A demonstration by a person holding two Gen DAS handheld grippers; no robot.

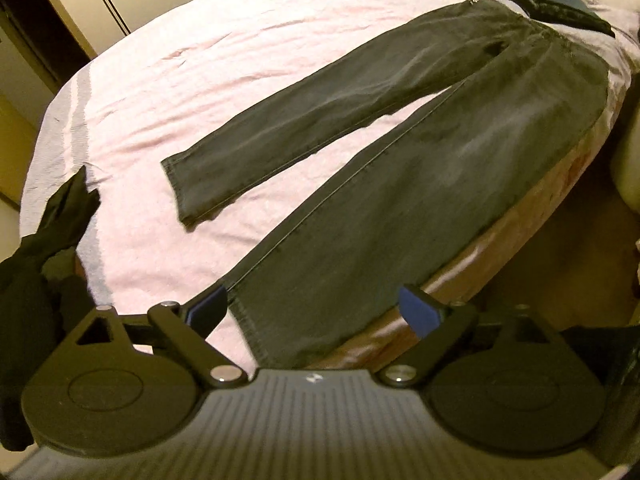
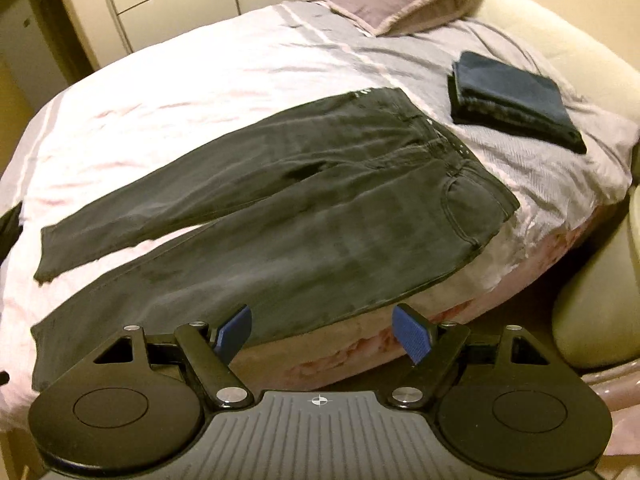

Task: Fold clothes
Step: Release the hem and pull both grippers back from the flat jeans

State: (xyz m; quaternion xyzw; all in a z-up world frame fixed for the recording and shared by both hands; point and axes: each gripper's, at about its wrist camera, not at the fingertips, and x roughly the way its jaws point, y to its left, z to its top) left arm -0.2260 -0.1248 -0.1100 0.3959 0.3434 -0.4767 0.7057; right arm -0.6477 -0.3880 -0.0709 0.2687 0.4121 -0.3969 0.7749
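While the jeans [image 2: 280,200] are lying flat on the bed [image 2: 160,80], we are holding both grippers [image 1: 312,312] [image 2: 322,330] wide open and empty, aiming to pinch the near leg's edge squarely.

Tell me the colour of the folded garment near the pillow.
Dark navy blue folded garment, clearest in the right wrist view.

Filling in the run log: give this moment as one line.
left gripper: open, at near leg's hem | right gripper: open, empty | grey jeans: flat, unfolded | folded dark garment: beside waistband
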